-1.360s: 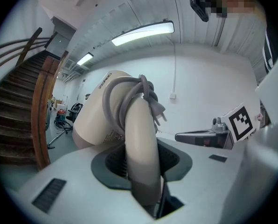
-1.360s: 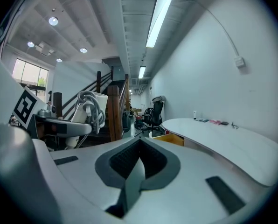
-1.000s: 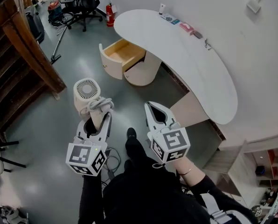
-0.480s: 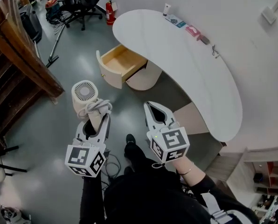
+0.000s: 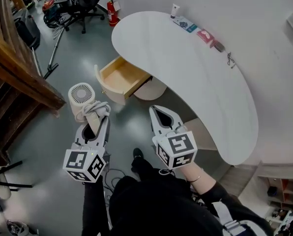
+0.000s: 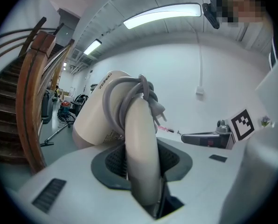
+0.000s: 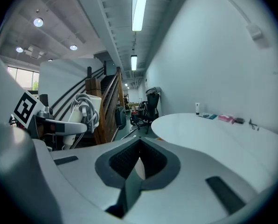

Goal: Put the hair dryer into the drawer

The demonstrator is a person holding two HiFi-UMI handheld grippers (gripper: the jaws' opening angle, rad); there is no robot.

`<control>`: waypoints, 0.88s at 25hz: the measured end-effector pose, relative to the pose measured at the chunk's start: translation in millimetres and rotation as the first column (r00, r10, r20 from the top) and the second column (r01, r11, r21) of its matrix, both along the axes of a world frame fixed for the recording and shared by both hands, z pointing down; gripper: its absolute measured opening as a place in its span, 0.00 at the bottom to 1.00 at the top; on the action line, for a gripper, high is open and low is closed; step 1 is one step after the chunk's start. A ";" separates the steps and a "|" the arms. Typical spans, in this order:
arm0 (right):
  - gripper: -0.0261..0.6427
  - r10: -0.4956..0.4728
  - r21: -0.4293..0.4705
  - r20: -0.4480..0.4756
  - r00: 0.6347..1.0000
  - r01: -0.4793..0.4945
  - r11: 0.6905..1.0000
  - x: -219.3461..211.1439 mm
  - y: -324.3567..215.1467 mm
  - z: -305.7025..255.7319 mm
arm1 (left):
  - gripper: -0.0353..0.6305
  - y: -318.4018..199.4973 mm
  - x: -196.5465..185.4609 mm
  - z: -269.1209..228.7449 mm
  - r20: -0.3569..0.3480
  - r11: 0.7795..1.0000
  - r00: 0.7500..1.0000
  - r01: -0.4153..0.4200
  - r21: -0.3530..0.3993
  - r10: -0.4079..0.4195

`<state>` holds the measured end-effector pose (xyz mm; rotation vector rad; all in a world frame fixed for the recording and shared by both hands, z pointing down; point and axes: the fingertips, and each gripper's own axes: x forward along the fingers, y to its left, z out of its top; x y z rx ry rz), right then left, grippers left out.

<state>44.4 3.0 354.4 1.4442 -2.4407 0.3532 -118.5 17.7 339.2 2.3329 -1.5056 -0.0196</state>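
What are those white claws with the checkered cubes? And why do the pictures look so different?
Those are two grippers; a person holds one in each hand, and the patterned cubes are part of them. One picture comes from a camera on the person's head, looking down. The other two come from cameras riding on each gripper, looking along its jaws. The left gripper pinches the handle of a cream hair dryer with its cord wrapped round. The right gripper has its jaws together and holds nothing. Ahead stands a curved white desk with an open wooden drawer, where the hair dryer should go. A small tube and a few small things lie on the desk near the wall.
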 end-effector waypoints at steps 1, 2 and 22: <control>0.04 0.001 -0.002 0.001 1.000 -0.001 1.000 1.5 -6.7 0.1 | 0.26 -7.1 1.1 0.8 0.003 1.000 1.000 0.000 -0.002 0.000; 0.04 0.000 -0.004 0.002 1.000 0.000 1.000 2.8 -13.2 0.7 | 0.26 -14.0 2.3 1.5 0.007 1.000 1.000 -0.002 -0.003 0.002; 0.04 0.077 -0.042 0.031 0.997 -0.075 0.996 3.8 -86.7 9.2 | 0.26 -104.7 17.6 7.7 0.048 0.992 0.991 -0.123 -0.038 0.125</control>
